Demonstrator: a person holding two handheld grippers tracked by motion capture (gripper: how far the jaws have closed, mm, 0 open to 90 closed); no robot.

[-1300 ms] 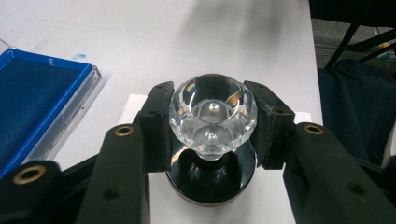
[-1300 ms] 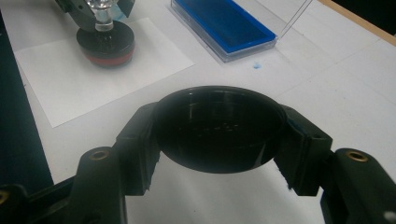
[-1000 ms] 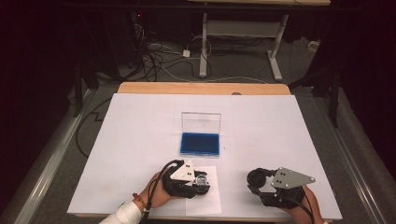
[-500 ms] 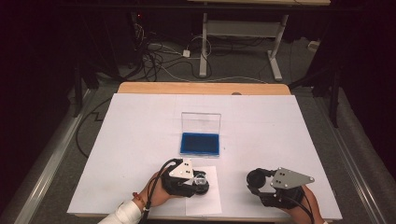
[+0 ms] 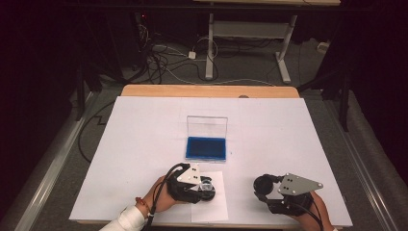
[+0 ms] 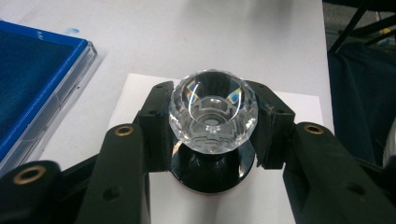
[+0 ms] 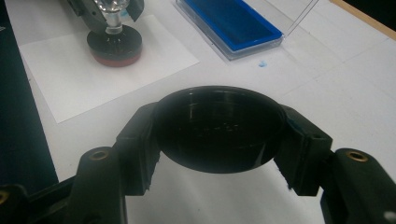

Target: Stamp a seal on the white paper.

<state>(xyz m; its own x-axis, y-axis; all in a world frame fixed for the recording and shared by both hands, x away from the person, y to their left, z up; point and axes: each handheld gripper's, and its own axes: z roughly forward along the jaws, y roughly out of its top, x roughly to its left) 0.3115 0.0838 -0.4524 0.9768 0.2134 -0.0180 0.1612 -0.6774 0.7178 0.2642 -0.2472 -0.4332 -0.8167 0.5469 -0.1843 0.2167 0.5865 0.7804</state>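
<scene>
A stamp with a clear faceted knob [image 6: 213, 110] on a round black base [image 6: 212, 170] stands on a small white paper sheet [image 5: 211, 211] near the table's front edge. My left gripper [image 5: 206, 186] is shut on the knob, one jaw on each side. The right gripper view shows the same stamp [image 7: 114, 44], base down on the paper, with a reddish rim. To the right, my right gripper [image 5: 263, 185] is shut on a round black cap [image 7: 219, 128], held just above the white table cover. Behind the paper lies an open blue ink pad [image 5: 206, 147] with its clear lid [image 5: 207, 126] standing up.
The white cover [image 5: 144, 144] spans the table, with a wooden strip [image 5: 207, 90] bare at the far edge. A small blue stain [image 7: 261, 64] marks the cover beside the pad. Cables [image 5: 163, 62] and desk legs [image 5: 210, 43] are on the floor beyond.
</scene>
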